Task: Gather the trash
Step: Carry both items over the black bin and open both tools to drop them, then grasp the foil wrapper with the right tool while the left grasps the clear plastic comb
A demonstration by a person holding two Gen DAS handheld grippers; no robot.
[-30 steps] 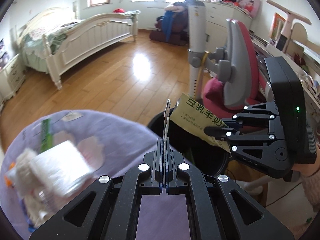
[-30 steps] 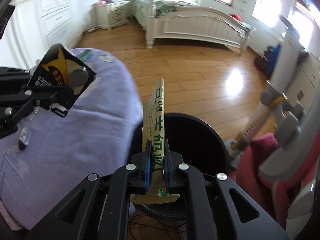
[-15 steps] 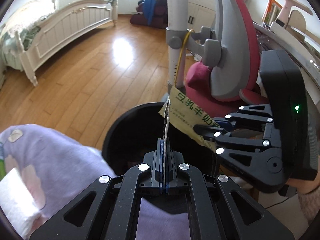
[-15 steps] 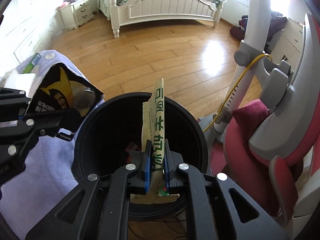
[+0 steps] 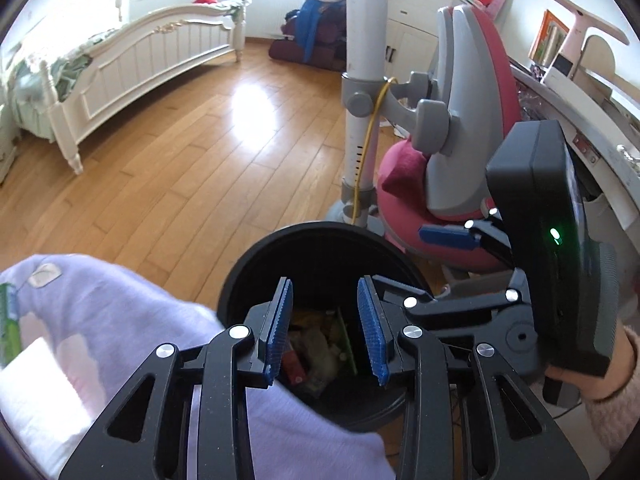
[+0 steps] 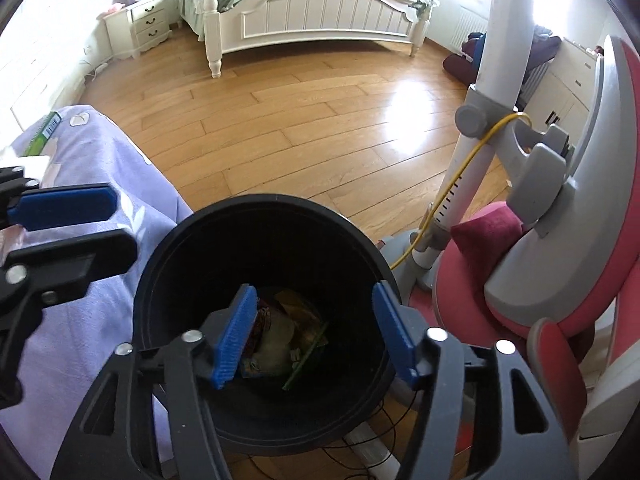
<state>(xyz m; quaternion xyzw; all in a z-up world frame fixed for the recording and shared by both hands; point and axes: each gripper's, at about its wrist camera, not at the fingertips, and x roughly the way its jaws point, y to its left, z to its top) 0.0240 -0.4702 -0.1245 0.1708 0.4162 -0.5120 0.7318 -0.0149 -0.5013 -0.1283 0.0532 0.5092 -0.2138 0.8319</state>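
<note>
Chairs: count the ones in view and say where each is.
1. The pink and grey chair stands right of the black bin, beside the white pole. Others may be out of view.

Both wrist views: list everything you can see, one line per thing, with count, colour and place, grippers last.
bin: one, black, on the floor below both grippers
trash: several wrappers, mixed colours, at the bin's bottom
cloth: one, lilac, left of the bin
chair: one, pink and grey, right of the bin
bed: one, white, far side of the wood floor
nightstand: one, white, beside the bed
left gripper: black, blue pads, open, empty
right gripper: same, open, empty
</note>
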